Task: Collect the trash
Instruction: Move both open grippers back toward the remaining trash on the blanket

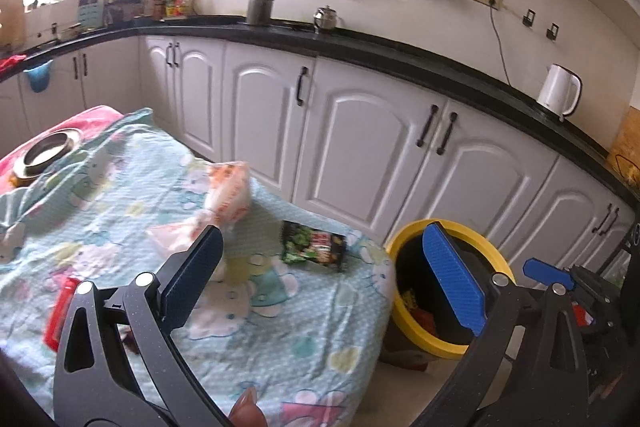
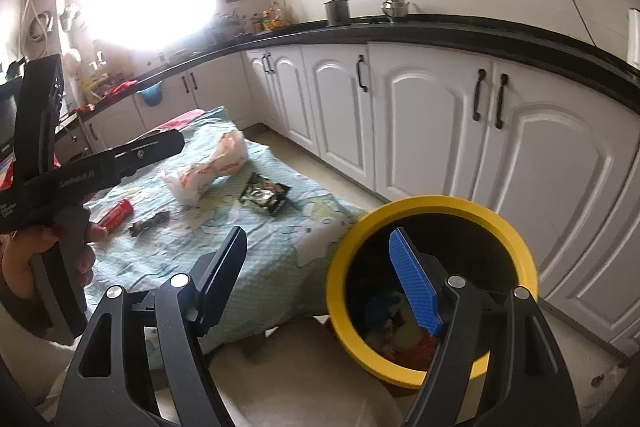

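Both my grippers, left gripper [image 1: 324, 279] and right gripper [image 2: 320, 279], gape wide, empty, right over the yellow-rimmed black bin [image 2: 432, 211]; next I reach for the dark crumpled snack wrapper [image 1: 314, 247] on the tabletop.

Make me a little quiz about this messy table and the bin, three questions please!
1. True or false: the yellow-rimmed bin stands on the floor beside the table, with trash already inside it.
2. Which piece of trash on the blue blanket lies nearest the bin? A) the red wrapper B) the white plastic bag C) the dark snack packet
3. Fill in: the jaws of the left gripper and the right gripper are both ____, holding nothing.

Key: 1 true; 2 C; 3 open.
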Demonstrator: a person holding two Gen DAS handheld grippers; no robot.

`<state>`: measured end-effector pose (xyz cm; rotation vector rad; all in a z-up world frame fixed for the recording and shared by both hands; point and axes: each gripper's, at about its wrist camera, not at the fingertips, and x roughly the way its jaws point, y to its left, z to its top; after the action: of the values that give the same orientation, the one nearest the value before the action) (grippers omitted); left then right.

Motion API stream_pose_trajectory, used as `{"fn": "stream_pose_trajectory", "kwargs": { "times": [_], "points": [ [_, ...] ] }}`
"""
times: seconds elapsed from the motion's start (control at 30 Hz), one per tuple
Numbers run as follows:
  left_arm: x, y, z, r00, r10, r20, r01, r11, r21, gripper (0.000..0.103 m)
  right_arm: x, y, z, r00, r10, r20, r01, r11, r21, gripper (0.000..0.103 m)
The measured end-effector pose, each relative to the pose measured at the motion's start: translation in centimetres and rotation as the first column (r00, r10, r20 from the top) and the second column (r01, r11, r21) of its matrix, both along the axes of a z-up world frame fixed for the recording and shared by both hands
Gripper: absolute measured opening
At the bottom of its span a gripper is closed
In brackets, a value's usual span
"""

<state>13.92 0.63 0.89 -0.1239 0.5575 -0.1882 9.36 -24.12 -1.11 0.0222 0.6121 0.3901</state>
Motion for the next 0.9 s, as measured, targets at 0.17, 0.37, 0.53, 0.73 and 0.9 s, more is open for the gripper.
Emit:
{"fn": "stream_pose_trajectory", "kwargs": {
  "times": [0.17, 0.37, 0.53, 0.73, 0.9],
  "points": [
    [-0.5, 2.2, 0.4, 0.999, 0.043, 0.013, -0.043, 0.999, -0.001, 0.092, 0.1, 2.5, 0.3, 0.999, 0.034, 0.005, -0.034, 0.999, 0.005, 0.071],
    [-1.1, 4.8, 0.6, 0.995, 0.093, 0.022, -0.093, 0.996, -0.003, 0.092, 0.3, 5.5, 0.5, 0.997, 0.080, 0.003, -0.080, 0.997, 0.016, 0.071],
    [-1.5, 7.2, 0.6, 0.991, 0.133, 0.022, -0.134, 0.991, 0.007, 0.092, 0.6, 8.1, 0.6, 0.992, 0.123, 0.005, -0.123, 0.992, 0.026, 0.072],
    [-1.8, 10.2, 0.3, 0.981, 0.191, 0.014, -0.192, 0.981, 0.024, 0.092, 1.1, 11.4, 0.4, 0.985, 0.171, 0.003, -0.171, 0.985, 0.036, 0.072],
    [-1.9, 13.4, -0.4, 0.969, 0.246, -0.014, -0.245, 0.968, 0.043, 0.092, 1.7, 13.8, 0.0, 0.981, 0.193, -0.012, -0.192, 0.981, 0.041, 0.072]
  ]
}}
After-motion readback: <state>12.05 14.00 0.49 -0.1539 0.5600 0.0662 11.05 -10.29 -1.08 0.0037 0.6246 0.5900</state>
